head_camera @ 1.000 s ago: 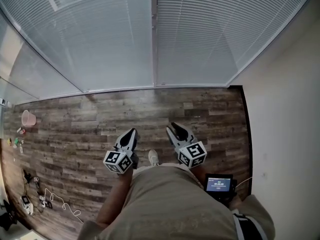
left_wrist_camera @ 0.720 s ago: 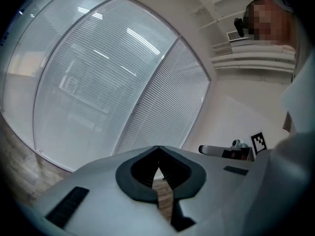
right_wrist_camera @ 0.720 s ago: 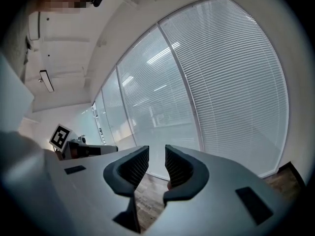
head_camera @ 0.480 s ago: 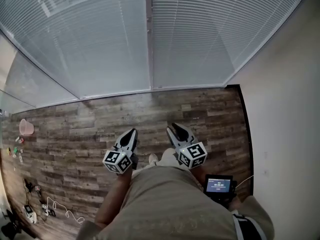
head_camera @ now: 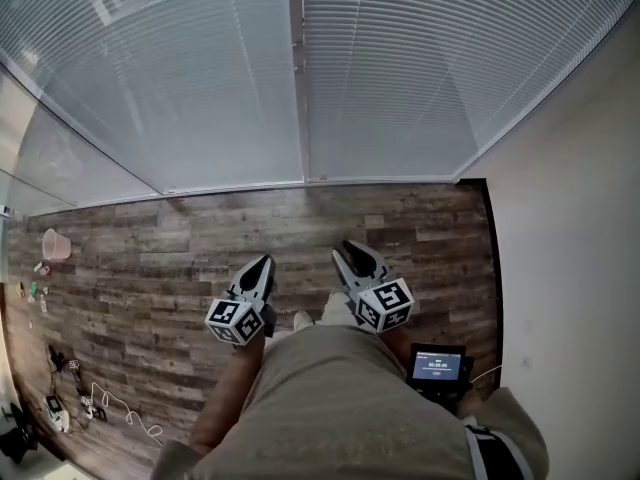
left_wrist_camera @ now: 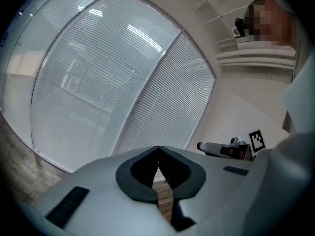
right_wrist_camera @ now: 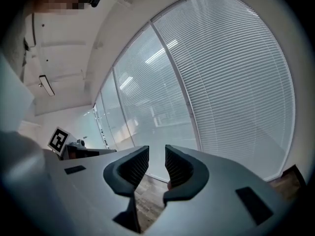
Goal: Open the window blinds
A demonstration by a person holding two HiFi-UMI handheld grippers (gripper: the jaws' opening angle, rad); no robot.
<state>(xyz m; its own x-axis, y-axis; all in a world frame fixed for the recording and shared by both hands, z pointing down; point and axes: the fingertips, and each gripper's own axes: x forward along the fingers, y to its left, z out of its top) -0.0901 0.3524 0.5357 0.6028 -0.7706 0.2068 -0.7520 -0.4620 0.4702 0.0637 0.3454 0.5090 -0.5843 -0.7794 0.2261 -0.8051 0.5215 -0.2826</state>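
Note:
White slatted blinds [head_camera: 400, 78] hang lowered over two tall window panels, split by a vertical frame post [head_camera: 298, 88]; the slats lie flat and closed. They fill most of the left gripper view [left_wrist_camera: 162, 102] and the right gripper view [right_wrist_camera: 231, 82]. My left gripper [head_camera: 262, 266] is held in front of my body, well short of the blinds, its tips meeting [left_wrist_camera: 157, 149] with nothing between them. Beside it, my right gripper [head_camera: 349, 252] stands open with a narrow gap [right_wrist_camera: 157, 154] that holds nothing. Both point toward the window.
Wood-plank floor [head_camera: 150, 258] runs from my feet to the window base. A white wall [head_camera: 570, 248] closes the right side. A pink cup [head_camera: 56, 244] and cables with small items [head_camera: 90, 403] lie at the left. A small screen device [head_camera: 437, 365] sits by my right leg.
The person has taken a step: a shoe has come forward under the grippers. Both grippers have travelled along with the body. Their jaws look the same.

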